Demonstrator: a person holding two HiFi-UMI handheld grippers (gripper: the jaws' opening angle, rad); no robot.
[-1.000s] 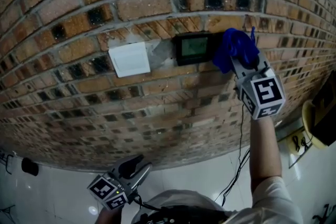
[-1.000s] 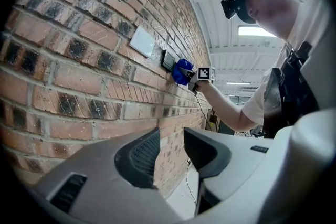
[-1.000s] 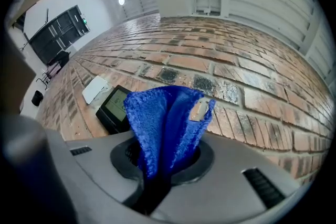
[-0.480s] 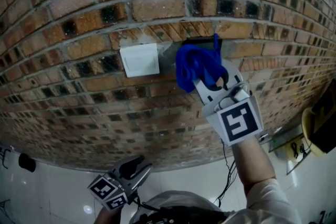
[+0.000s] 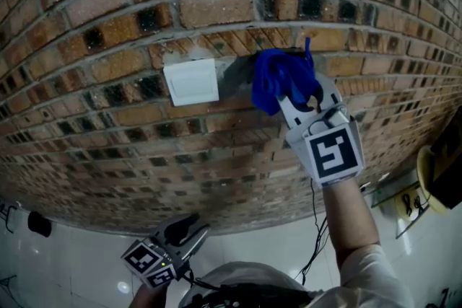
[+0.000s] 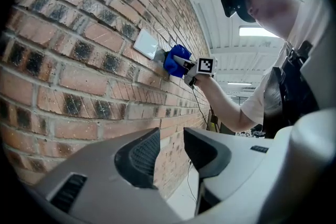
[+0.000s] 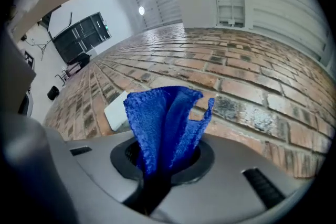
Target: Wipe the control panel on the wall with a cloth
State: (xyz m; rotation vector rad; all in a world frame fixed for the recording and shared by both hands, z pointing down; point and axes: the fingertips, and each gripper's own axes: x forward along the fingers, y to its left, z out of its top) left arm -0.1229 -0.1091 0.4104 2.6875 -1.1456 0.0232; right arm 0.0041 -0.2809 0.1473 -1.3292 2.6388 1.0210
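Note:
A blue cloth [image 5: 278,79] is pressed against the brick wall, and my right gripper [image 5: 296,94] is shut on it. It covers the black control panel, of which only a dark top edge [image 5: 289,50] shows. In the right gripper view the cloth [image 7: 165,123] stands up out of the shut right gripper [image 7: 163,157], bunched and folded. My left gripper [image 5: 173,238] hangs low near the person's body, far from the wall panel. Its jaws [image 6: 170,152] stand a little apart with nothing between them. From that view the cloth [image 6: 176,60] and the right gripper [image 6: 188,64] show far off on the wall.
A white square plate [image 5: 191,81] sits on the bricks just left of the cloth. A thin black cable [image 5: 317,227] hangs down the wall below the right arm. A yellow object [image 5: 432,177] and a shelf are at the far right. A small black thing [image 5: 40,223] lies on the white floor at left.
The right gripper carried the cloth from the panel's right side leftward over it, hiding the lit display, then shifted slightly right and up. The left gripper has not moved.

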